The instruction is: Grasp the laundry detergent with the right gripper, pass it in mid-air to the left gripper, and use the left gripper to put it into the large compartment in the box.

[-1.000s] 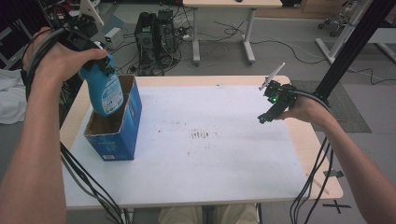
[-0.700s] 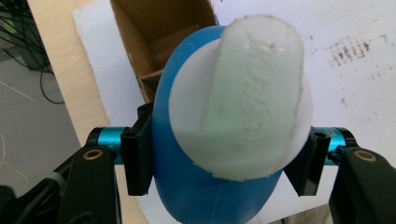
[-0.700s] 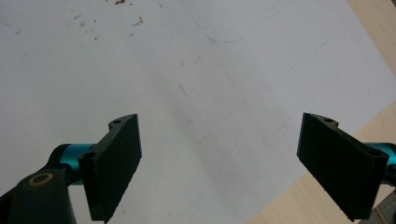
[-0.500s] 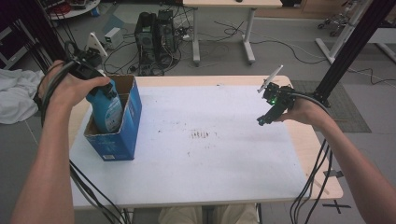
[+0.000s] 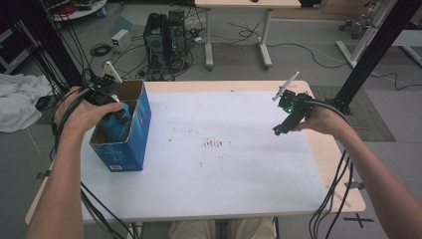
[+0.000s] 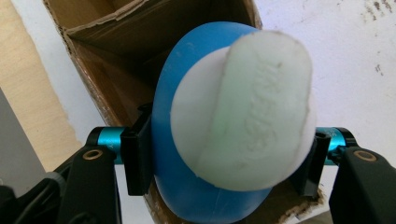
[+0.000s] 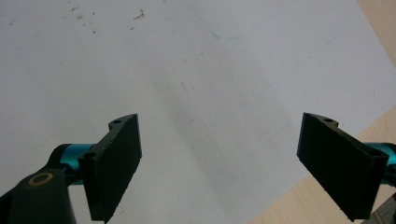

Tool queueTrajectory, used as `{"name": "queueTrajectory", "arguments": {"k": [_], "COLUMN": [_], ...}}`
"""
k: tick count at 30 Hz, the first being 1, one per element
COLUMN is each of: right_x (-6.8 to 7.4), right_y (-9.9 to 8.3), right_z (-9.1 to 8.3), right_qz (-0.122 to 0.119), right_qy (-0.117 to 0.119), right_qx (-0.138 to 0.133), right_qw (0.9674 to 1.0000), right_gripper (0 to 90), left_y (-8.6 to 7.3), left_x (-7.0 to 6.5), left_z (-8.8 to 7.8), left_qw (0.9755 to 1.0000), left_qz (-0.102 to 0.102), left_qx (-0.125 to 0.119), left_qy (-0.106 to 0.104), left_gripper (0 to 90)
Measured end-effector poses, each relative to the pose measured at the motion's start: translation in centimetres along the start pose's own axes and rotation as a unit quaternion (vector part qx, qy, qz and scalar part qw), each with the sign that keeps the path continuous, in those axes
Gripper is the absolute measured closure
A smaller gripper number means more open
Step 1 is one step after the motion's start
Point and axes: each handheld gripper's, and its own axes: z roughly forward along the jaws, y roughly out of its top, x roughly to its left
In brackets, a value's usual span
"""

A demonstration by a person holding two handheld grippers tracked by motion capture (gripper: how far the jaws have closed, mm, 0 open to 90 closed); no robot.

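In the high view, the left claw (image 5: pixel 105 95) holds a blue bottle (image 5: pixel 117 121) down inside the open blue cardboard box (image 5: pixel 135 130) at the tabletop's (image 5: pixel 219 169) left edge. The right claw (image 5: pixel 281 127) hovers well apart from the box.

In the left claw's view, its jaws clamp the bottle (image 6: pixel 196 140), white cap (image 6: pixel 243 109) facing the camera, above the box (image 6: pixel 116 42).

In the right claw's view, its jaws stand wide apart over bare tabletop (image 7: pixel 196 70).

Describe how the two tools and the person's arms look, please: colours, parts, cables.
Both tools have flat black jaws on teal metal barrels. The left tool and the right tool each trail black cables. In the high view the right tool carries a white antenna-like stick and a green light. The forearms are bare, without sleeves.
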Motion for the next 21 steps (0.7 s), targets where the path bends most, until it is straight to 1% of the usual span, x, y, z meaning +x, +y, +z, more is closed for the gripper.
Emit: {"name": "queueTrajectory", "arguments": {"k": [1, 3, 4, 5, 6, 7, 8, 9, 11, 12, 13, 14, 15, 16, 17, 18, 19, 20, 21], "right_x": [0.0, 0.1, 0.0, 0.2, 0.1, 0.1, 0.3, 0.3, 0.3, 0.3, -0.2, 0.3, 0.3, 0.4, 0.2, 0.4, 0.4, 0.2, 0.4], "right_y": [0.0, 0.1, 0.1, 0.1, 0.1, 0.1, 0.1, 0.1, 0.0, 0.1, 0.0, 0.1, 0.1, 0.2, 0.0, 0.2, 0.2, 0.0, 0.2], "right_z": [0.1, 0.2, 0.2, 0.2, 0.2, 0.2, 0.2, 0.2, 0.3, 0.3, -0.2, 0.4, 0.3, 0.4, 0.3, 0.4, 0.4, 0.3, 0.4], "right_qz": [-0.001, -0.003, -0.003, -0.005, -0.003, -0.001, -0.004, -0.004, -0.004, -0.002, 0.004, -0.004, -0.002, -0.006, -0.002, -0.008, -0.008, -0.002, -0.010], "right_qy": [-0.002, -0.002, -0.002, -0.001, -0.002, -0.001, -0.001, -0.002, -0.002, -0.003, 0.004, -0.003, -0.003, -0.003, -0.003, -0.002, -0.002, -0.003, -0.004], "right_qx": [0.003, 0.002, 0.002, 0.004, 0.002, 0.004, 0.004, 0.004, 0.004, 0.006, -0.001, 0.005, 0.006, 0.004, 0.006, 0.005, 0.004, 0.006, 0.003], "right_qw": [1.0000, 1.0000, 1.0000, 1.0000, 1.0000, 1.0000, 1.0000, 1.0000, 1.0000, 1.0000, 1.0000, 1.0000, 1.0000, 1.0000, 1.0000, 1.0000, 1.0000, 1.0000, 0.9999], "right_gripper": [13.1, 13.1, 13.1, 13.1, 13.1, 13.1, 13.1, 13.1, 13.1, 13.1, 13.1, 13.1, 13.1, 13.1, 13.1, 13.1, 13.1, 13.1, 13.1], "left_y": [-0.1, 0.0, -0.2, -0.1, -0.1, -0.3, -0.5, -0.4, -0.7, 0.9, -0.7, -0.7, -0.9, -0.7, -1.0, -1.0, -0.6, -1.0, -1.0], "left_x": [0.1, 0.0, 0.2, 0.1, 0.1, 0.2, 0.3, 0.3, 0.3, -0.1, 0.3, 0.3, 0.4, 0.3, 0.5, 0.5, 0.3, 0.6, 0.6], "left_z": [0.3, 0.1, 0.8, 0.2, 0.4, 1.0, 1.3, 1.1, 2.0, -3.4, 2.1, 1.9, 2.5, 1.8, 2.8, 2.7, 1.7, 2.9, 2.8], "left_qw": [1.0000, 1.0000, 1.0000, 1.0000, 1.0000, 0.9999, 0.9999, 0.9999, 0.9998, 0.9996, 0.9997, 0.9998, 0.9995, 0.9998, 0.9993, 0.9994, 0.9998, 0.9990, 0.9992], "left_qz": [0.003, 0.001, 0.007, 0.002, 0.005, 0.010, 0.014, 0.012, 0.019, -0.020, 0.020, 0.019, 0.028, 0.018, 0.034, 0.030, 0.016, 0.041, 0.036], "left_qx": [0.000, -0.001, 0.003, -0.001, 0.004, 0.004, 0.006, 0.004, 0.010, -0.018, 0.010, 0.010, 0.013, 0.008, 0.014, 0.014, 0.007, 0.014, 0.014], "left_qy": [0.000, 0.000, -0.002, 0.001, 0.000, -0.001, -0.001, -0.001, -0.003, 0.011, -0.005, -0.002, -0.007, -0.002, -0.006, -0.008, -0.002, -0.006, -0.006], "left_gripper": [37.1, 37.1, 37.1, 37.1, 37.1, 37.1, 37.1, 37.1, 37.1, 37.1, 37.1, 37.1, 37.1, 37.1, 37.1, 37.1, 37.1, 37.1, 37.0]}}
